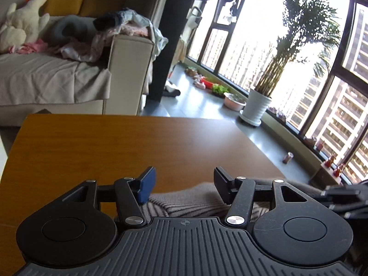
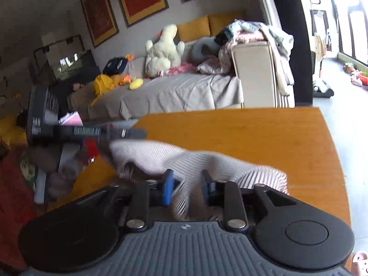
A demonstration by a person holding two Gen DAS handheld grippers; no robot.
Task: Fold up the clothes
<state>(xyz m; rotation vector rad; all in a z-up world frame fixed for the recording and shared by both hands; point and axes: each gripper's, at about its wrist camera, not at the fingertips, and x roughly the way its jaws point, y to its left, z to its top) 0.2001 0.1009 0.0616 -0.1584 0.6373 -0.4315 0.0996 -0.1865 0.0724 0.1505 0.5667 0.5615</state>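
Note:
A grey ribbed knit garment (image 2: 161, 158) lies bunched on the wooden table (image 2: 253, 133). In the right wrist view a fold of it stands between the fingers of my right gripper (image 2: 187, 184), whose blue pads are apart and do not visibly press the cloth. My left gripper (image 1: 184, 177) hovers over the garment (image 1: 188, 200) with its jaws apart and nothing pinched. The left gripper (image 2: 128, 133) also shows blurred at the garment's left end. At the right border of the left wrist view, the right gripper's (image 1: 340, 197) fingers are dark and unclear.
A beige sofa (image 1: 128, 69) with plush toys and a heap of clothes (image 1: 128, 25) stands beyond the table's far edge. A potted palm (image 1: 257, 105) and windows lie to the right. Clutter and a red rug (image 2: 13, 195) fill the left.

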